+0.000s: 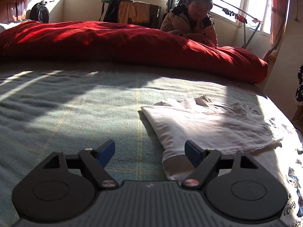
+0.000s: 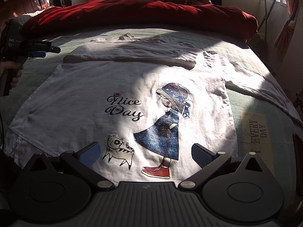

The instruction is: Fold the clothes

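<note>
A white T-shirt [image 2: 79, 102] with a "Nice Day" girl-and-cat print lies spread flat on the green bed sheet [image 1: 75, 113]. Its far side is folded over into a long band [image 2: 132, 54]; the left wrist view shows that band as a white slab [image 1: 208, 124]. My right gripper [image 2: 145, 152] hovers open above the printed front, near the cat and the red shoe, with nothing between its pads. My left gripper [image 1: 149, 152] is open too, low over the sheet. Its right finger [image 1: 193, 153] sits over the folded band's near end. In the right wrist view the left gripper [image 2: 47, 52] appears at the far left, held by a hand [image 2: 13, 73].
A bulky red quilt [image 1: 132, 43] runs along the far side of the bed. Behind it sits a person in a puffy jacket [image 1: 189, 24]. A backpack [image 1: 39, 12] and a drying rack [image 1: 246, 20] stand by the windows. A mat reading "EVERY DAY" [image 2: 259, 128] lies at the bed's right edge.
</note>
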`<act>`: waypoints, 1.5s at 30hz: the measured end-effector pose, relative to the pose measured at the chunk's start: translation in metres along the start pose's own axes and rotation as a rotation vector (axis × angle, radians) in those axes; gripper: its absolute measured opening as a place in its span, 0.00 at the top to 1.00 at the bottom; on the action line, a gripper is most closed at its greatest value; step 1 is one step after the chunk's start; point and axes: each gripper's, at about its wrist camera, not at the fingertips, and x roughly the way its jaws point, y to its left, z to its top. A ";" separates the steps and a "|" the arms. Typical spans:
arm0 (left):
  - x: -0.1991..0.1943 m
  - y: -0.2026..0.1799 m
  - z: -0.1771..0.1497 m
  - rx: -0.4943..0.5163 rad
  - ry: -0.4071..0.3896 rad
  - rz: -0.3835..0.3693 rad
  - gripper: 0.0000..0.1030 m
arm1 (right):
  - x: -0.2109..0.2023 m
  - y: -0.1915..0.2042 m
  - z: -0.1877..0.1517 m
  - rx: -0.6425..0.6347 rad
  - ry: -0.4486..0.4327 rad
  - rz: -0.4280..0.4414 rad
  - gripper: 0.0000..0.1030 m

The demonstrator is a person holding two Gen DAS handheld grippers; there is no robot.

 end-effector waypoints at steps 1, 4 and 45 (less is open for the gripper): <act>-0.001 -0.004 0.007 -0.008 -0.015 -0.042 0.19 | 0.001 -0.003 0.002 0.011 0.000 0.005 0.00; 0.023 -0.016 0.026 -0.101 0.012 -0.228 0.19 | 0.005 -0.008 0.009 0.042 -0.006 0.029 0.00; 0.072 -0.059 0.005 0.021 0.156 -0.224 0.18 | 0.041 -0.065 0.130 0.059 -0.114 0.307 0.00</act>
